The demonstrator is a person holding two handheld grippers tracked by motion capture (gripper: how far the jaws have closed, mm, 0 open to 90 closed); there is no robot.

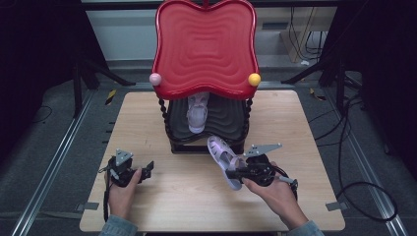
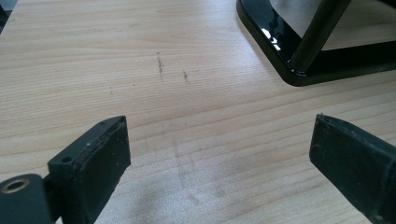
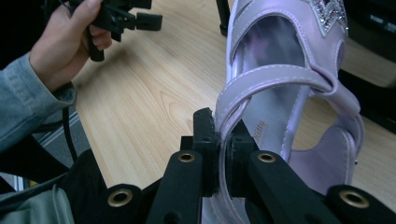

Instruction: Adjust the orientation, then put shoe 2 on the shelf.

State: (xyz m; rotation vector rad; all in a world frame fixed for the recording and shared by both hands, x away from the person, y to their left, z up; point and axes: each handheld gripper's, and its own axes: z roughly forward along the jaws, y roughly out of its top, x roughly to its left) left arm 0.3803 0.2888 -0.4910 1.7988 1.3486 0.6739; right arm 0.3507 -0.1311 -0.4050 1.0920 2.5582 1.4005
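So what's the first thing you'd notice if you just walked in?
The big red tray on top of the black stand at the back of the table, with a pink ball and a yellow ball at its corners. Next, the lilac sandal pinched by its side in the right gripper, with its twin on the stand's shelf.

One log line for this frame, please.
right hand-held gripper: shut on sandal strap | left hand-held gripper: open, empty | second sandal: on rack
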